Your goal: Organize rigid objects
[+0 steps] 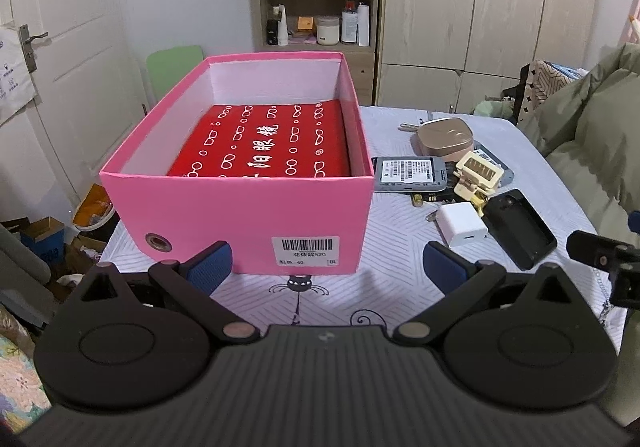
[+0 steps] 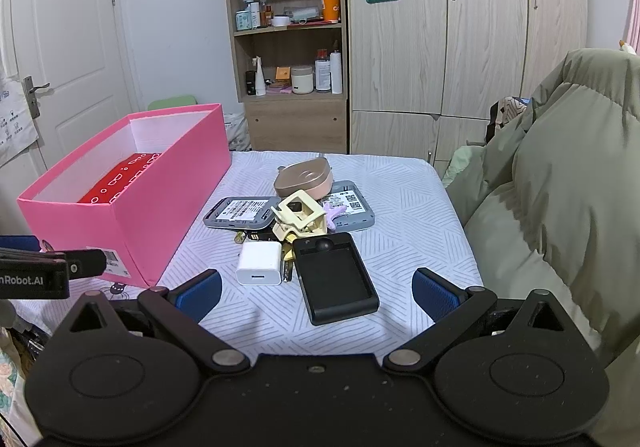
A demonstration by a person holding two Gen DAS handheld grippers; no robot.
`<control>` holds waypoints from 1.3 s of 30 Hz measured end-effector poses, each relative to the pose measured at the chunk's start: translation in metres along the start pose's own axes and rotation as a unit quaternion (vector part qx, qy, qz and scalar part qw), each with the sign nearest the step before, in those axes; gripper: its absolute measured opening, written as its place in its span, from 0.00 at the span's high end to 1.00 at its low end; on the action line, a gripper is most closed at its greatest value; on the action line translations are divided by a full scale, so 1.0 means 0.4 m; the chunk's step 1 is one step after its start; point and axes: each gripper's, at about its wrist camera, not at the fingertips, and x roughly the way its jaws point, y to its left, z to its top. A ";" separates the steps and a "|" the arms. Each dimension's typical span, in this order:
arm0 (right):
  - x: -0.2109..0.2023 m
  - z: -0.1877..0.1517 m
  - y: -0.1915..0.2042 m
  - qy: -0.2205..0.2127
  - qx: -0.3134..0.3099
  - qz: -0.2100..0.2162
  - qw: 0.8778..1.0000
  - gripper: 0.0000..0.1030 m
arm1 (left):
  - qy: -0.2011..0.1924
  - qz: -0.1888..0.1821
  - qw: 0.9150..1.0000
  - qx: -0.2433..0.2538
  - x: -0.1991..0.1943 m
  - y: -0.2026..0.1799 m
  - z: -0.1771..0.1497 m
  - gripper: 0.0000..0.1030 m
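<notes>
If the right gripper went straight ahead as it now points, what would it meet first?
Probably the black tray, lying almost centred ahead of the open right gripper; the white charger sits just left of that line. Depth is uncertain.

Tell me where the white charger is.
The white charger lies on the table, nearest the right gripper, touching the black case's left edge and right of the pink box.

Each gripper, left (image 1: 326, 267) and right (image 2: 316, 289), is matte black plastic with blue textured finger pads (image 2: 434, 294), silver pivot pins and round embossed discs. The left gripper's side reads "nRobot.AI" in white.
</notes>
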 end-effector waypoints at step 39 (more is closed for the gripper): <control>0.116 0.003 -0.062 0.008 -0.054 0.170 0.984 0.00 | 0.057 -0.089 0.988 0.111 -0.020 0.087 0.146 0.03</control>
